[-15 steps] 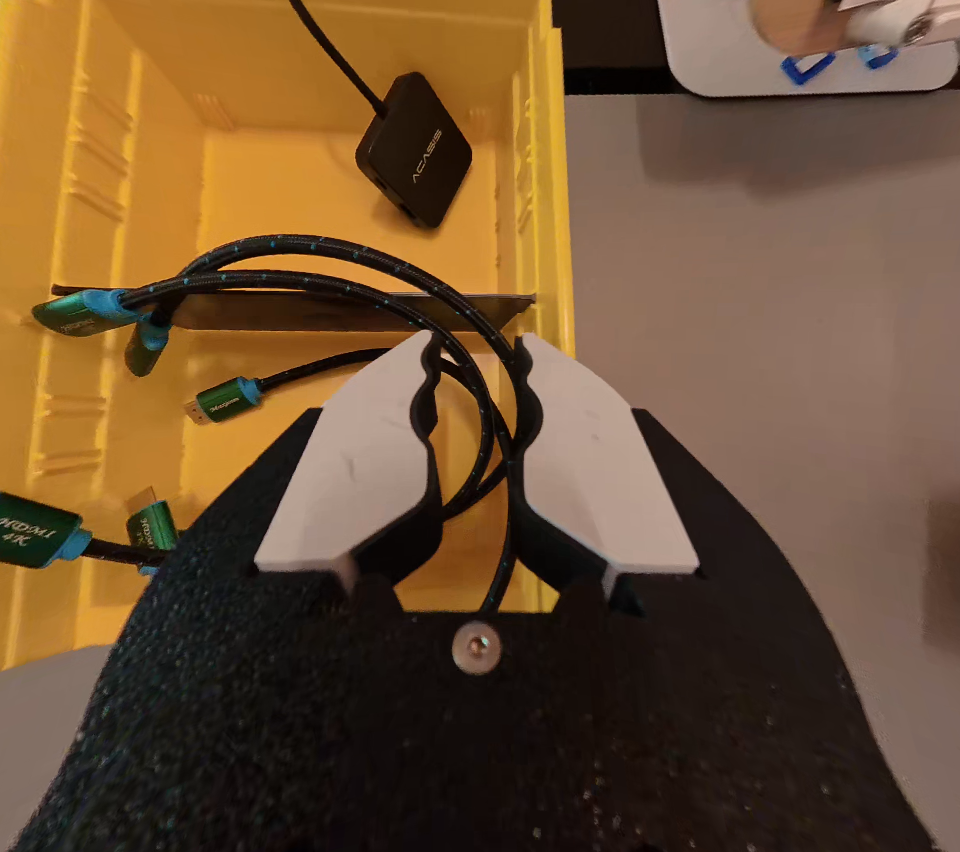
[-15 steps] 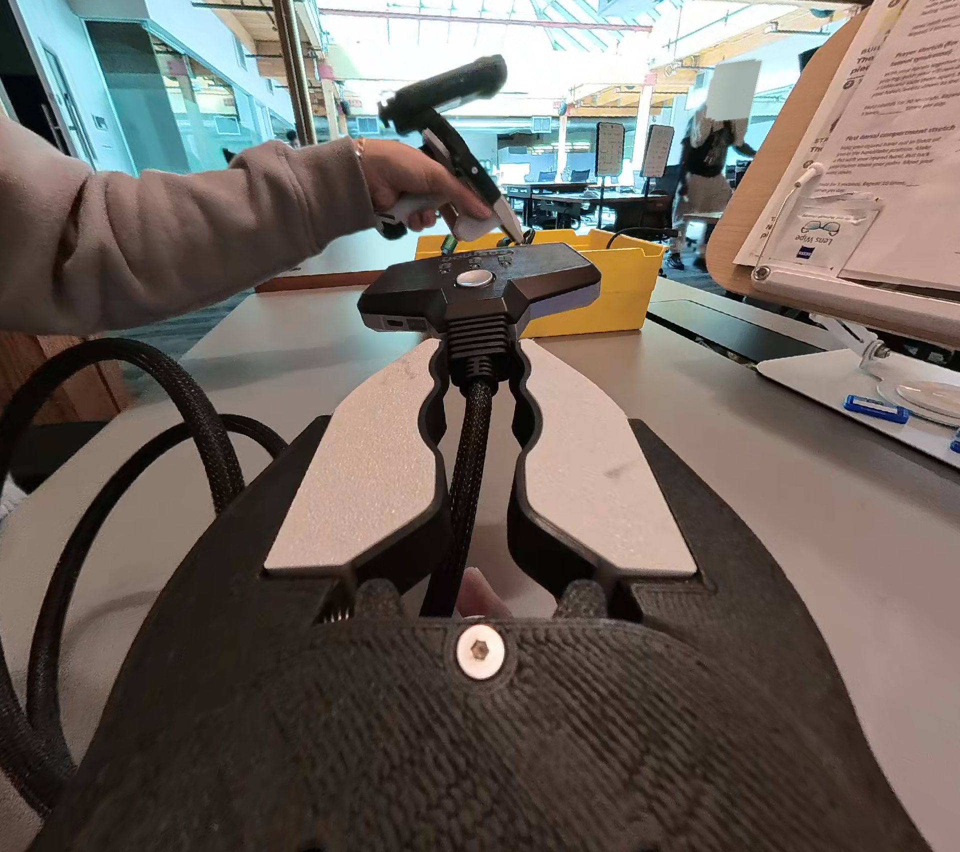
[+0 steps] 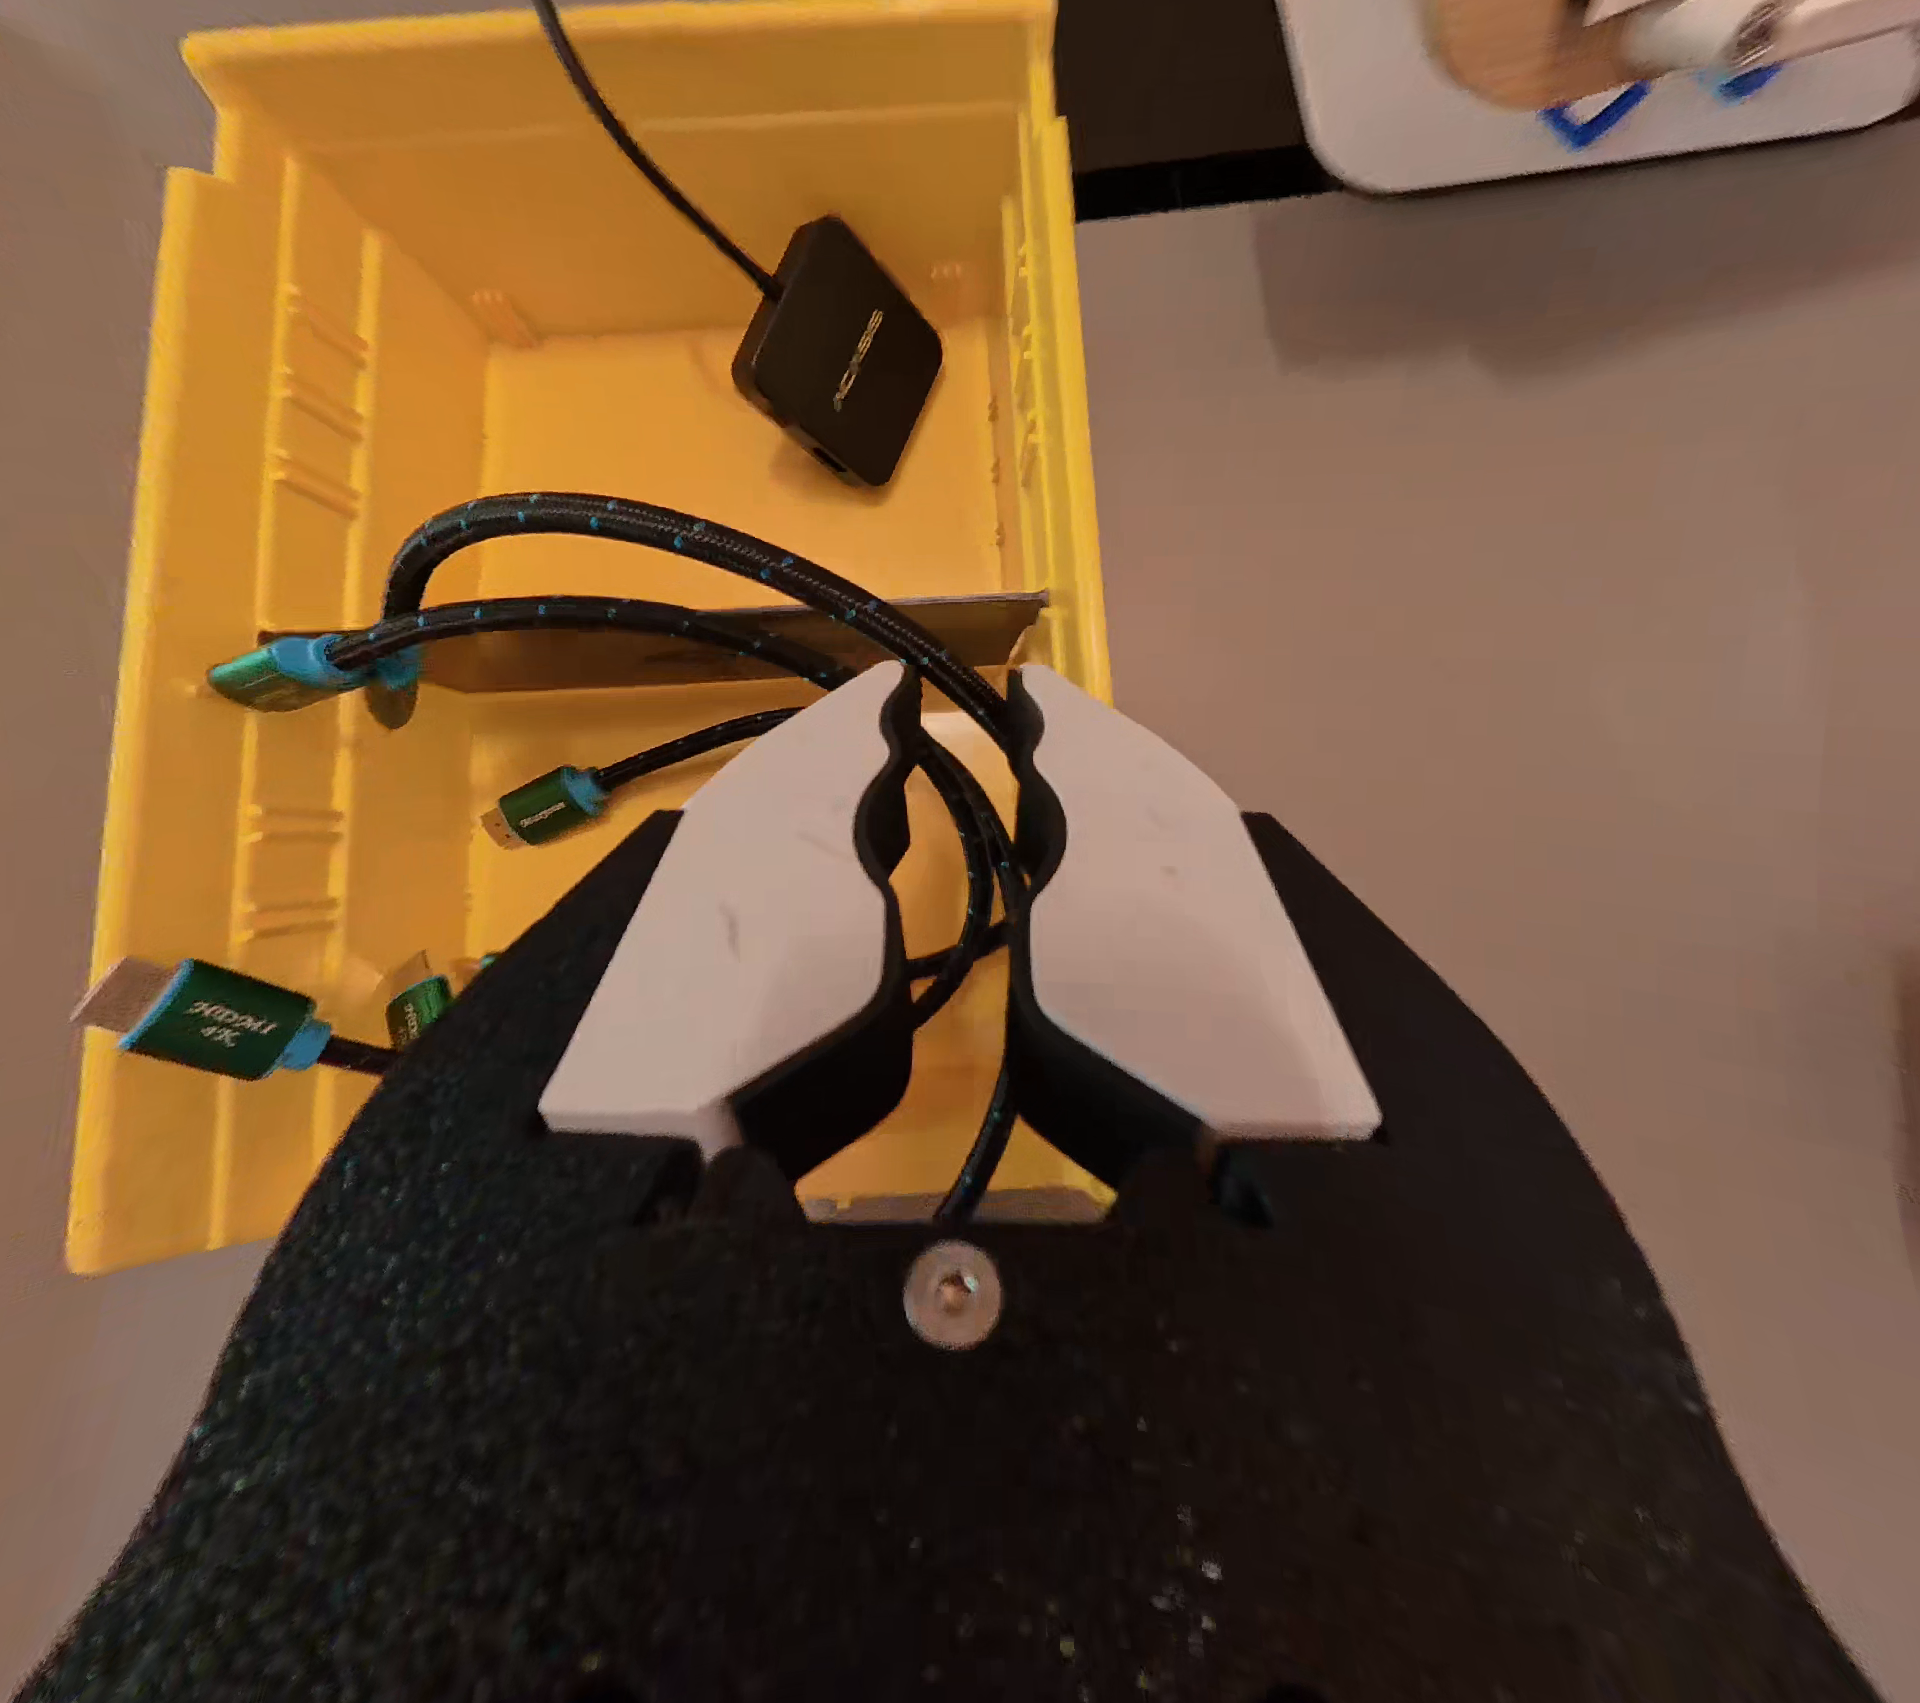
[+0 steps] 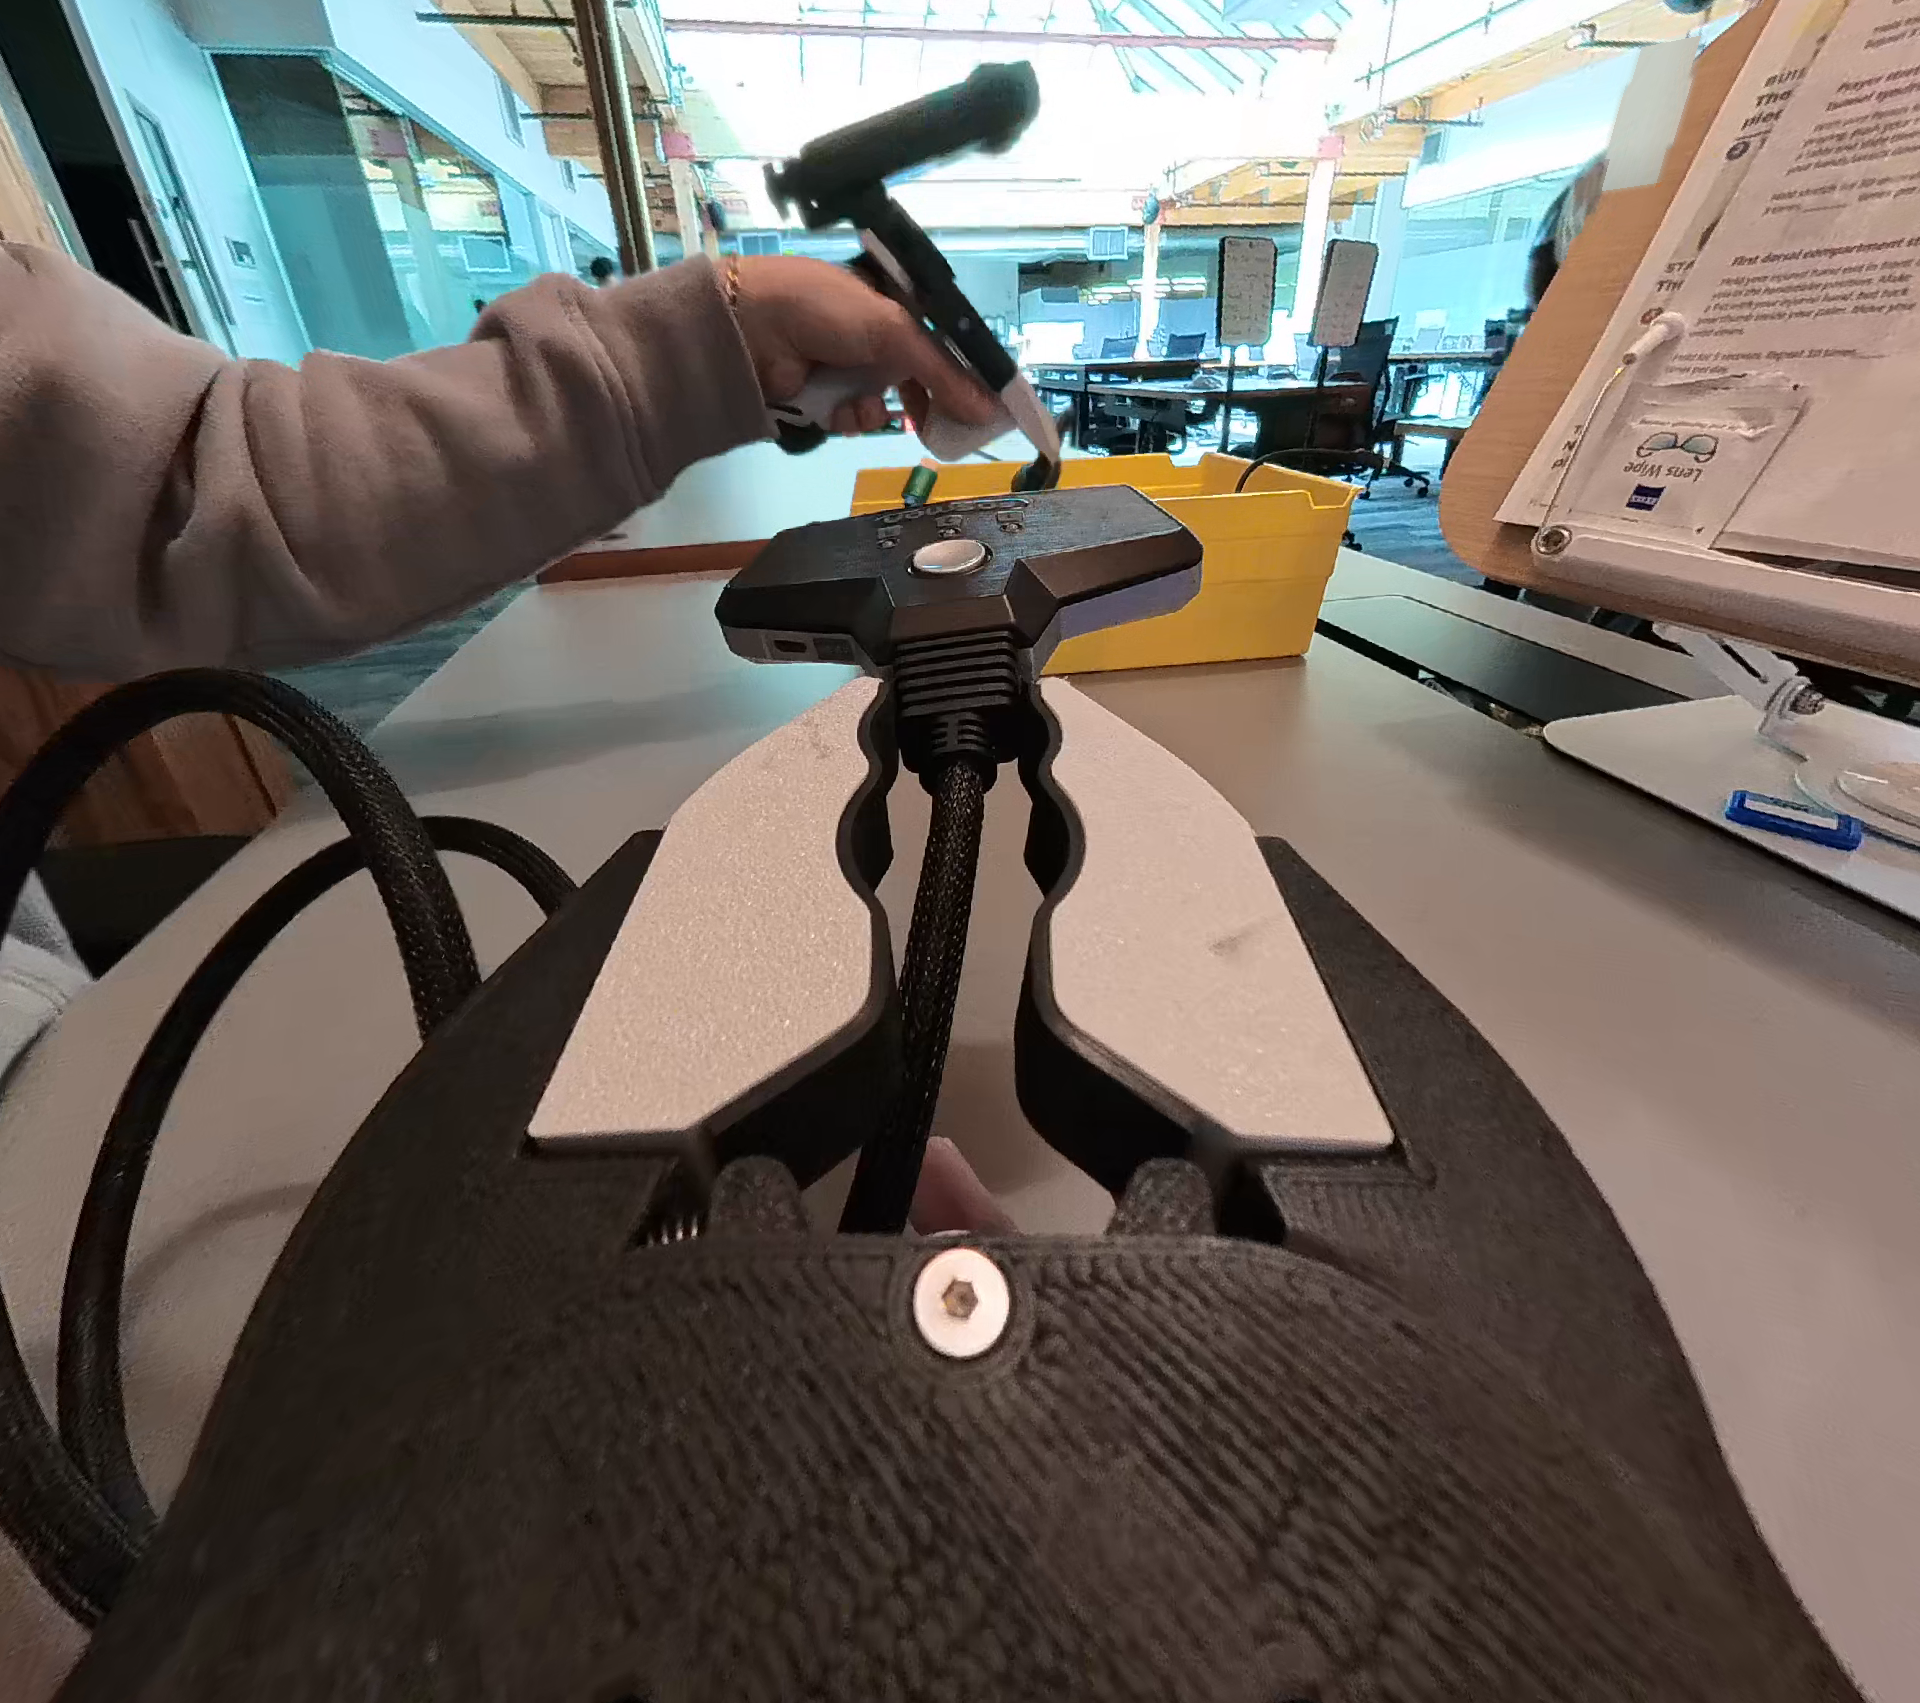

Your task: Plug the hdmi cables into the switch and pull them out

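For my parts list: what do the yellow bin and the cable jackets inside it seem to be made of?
Yellow bin: likely moulded plastic, with a smooth, slightly glossy surface, thin walls and moulded ribs. Cable jackets: apparently woven fabric braid, matte black with blue flecks; the weave texture shows. Their core is hidden.

L gripper (image 3: 961, 697) over yellow bin (image 3: 623, 43), jaws slightly apart w/ braided cables (image 3: 727, 541) between; black hub (image 3: 836, 349) at 12 o'clock.

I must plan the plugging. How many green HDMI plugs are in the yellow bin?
5 green plugs: two at the divider's left end, one mid-bin, one over the bin's left wall, one half hidden by the left gripper. More may be hidden.
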### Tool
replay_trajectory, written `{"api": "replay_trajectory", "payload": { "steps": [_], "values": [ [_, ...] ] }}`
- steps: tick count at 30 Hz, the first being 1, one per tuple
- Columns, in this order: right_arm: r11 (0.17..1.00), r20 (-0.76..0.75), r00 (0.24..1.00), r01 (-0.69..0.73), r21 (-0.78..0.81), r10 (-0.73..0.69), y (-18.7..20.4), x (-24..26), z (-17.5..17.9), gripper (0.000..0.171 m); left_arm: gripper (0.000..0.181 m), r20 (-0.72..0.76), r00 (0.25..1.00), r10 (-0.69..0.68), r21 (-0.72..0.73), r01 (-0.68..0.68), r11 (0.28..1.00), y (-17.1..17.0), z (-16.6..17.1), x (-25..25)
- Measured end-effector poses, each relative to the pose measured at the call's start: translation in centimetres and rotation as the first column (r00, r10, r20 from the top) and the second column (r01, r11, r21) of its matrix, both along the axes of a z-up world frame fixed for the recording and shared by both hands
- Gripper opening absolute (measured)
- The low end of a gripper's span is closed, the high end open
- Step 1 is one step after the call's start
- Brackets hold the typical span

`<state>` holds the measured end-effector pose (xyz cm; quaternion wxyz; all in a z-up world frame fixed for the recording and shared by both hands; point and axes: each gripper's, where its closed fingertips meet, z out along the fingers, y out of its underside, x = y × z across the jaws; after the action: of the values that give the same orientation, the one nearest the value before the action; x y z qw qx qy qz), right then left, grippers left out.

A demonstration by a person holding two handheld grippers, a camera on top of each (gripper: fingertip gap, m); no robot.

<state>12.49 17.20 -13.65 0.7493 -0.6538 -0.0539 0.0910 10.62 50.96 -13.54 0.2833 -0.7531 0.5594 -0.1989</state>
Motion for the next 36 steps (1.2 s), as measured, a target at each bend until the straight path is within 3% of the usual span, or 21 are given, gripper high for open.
{"api": "replay_trajectory", "payload": {
  "steps": [1, 5, 8, 13, 17, 19, 21, 24, 29, 33, 34, 36],
  "values": [
    [1.0, -0.004, 1.0, -0.004, 0.0, 0.004, 0.0, 0.0, 0.0, 0.022, 0.015, 0.037, 0.999, -0.019, -0.023, 0.02, 1.0, -0.3, 0.9, -0.1],
    [1.0, -0.016, 1.0, -0.015, -0.003, 0.015, 0.0, 0.0, 0.0, 0.022, 0.011, 0.283, 0.958, -0.045, -0.217, 0.11, 0.97, -1.3, 5.4, -0.4],
    [1.0, -0.016, 1.0, -0.021, -0.007, 0.021, 0.0, 0.0, 0.0, 0.022, 0.009, 0.51, 0.86, -0.028, -0.359, 0.242, 0.901, -1.5, 9.2, -0.7],
    [1.0, -0.013, 1.0, -0.022, -0.01, 0.022, 0.1, -0.1, -0.1, 0.022, 0.008, 0.739, 0.673, 0.001, -0.4, 0.437, 0.805, -1.6, 13.5, -2.1],
    [1.0, -0.012, 1.0, -0.027, -0.015, 0.026, 0.2, -0.1, -0.1, 0.022, 0.006, 0.883, 0.445, 0.149, -0.446, 0.695, 0.564, -2.7, 18.2, -3.7],
    [1.0, -0.009, 1.0, -0.026, -0.016, 0.026, 0.2, -0.2, -0.1, 0.022, 0.006, 0.889, 0.384, 0.249, -0.456, 0.792, 0.407, -3.1, 20.0, -4.5],
    [0.999, -0.007, 1.0, -0.026, -0.019, 0.026, 0.2, -0.2, -0.2, 0.022, 0.006, 0.889, 0.37, 0.269, -0.442, 0.848, 0.292, -4.1, 21.1, -5.0],
    [0.999, -0.003, 1.0, -0.026, -0.022, 0.026, 0.2, -0.3, -0.2, 0.022, 0.006, 0.905, 0.426, 0.001, -0.416, 0.884, 0.211, -9.0, 20.6, -5.6],
    [0.999, -0.002, 0.999, -0.033, -0.027, 0.032, 0.3, -0.3, -0.3, 0.022, 0.006, 0.731, 0.495, -0.47, -0.443, 0.868, 0.226, -13.4, 17.7, -7.1],
    [0.999, -0.008, 0.999, -0.039, -0.028, 0.039, 0.3, -0.3, -0.3, 0.022, 0.007, 0.35, 0.689, -0.634, -0.458, 0.717, 0.526, -10.0, 13.5, -6.9],
    [0.999, -0.011, 0.999, -0.039, -0.027, 0.039, 0.3, -0.3, -0.3, 0.022, 0.007, 0.301, 0.709, -0.637, -0.475, 0.691, 0.545, -9.6, 13.3, -7.2],
    [0.999, -0.015, 0.999, -0.043, -0.025, 0.043, 0.3, -0.3, -0.2, 0.022, 0.006, 0.292, 0.689, -0.663, -0.527, 0.694, 0.49, -10.2, 13.5, -8.0]
  ]
}}
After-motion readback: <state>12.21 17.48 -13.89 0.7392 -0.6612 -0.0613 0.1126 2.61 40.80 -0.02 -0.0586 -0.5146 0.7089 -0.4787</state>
